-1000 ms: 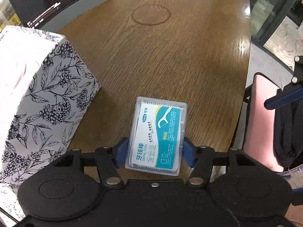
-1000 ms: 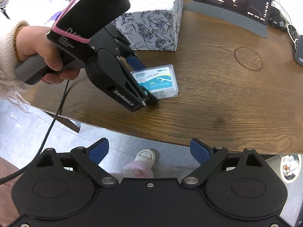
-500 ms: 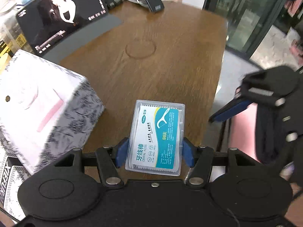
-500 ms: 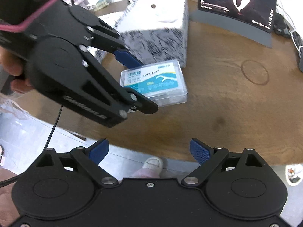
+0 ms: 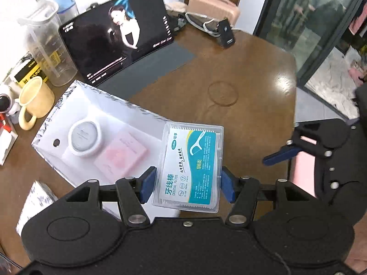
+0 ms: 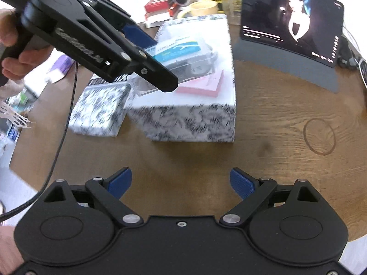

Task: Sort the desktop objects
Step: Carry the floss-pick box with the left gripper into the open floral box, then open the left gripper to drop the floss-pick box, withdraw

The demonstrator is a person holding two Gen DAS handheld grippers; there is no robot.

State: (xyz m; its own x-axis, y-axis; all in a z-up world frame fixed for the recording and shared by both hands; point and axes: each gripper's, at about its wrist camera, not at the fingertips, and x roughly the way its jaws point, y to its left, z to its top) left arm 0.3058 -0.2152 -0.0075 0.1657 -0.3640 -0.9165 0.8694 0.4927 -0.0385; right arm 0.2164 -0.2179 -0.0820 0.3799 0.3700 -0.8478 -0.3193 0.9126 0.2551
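- Left gripper clamps a clear plastic floss pick box between its blue pads, held in the air over the near right edge of an open patterned box
- The label reads "DENTAL FLOSS" with Chinese characters and "50"
- Inside the patterned box lie a round white tin and a pink pad
- Right gripper is spread wide and empty above the wooden table
- "GenRobot.AI" is printed on the left gripper's side
- A tablet stands at the far side
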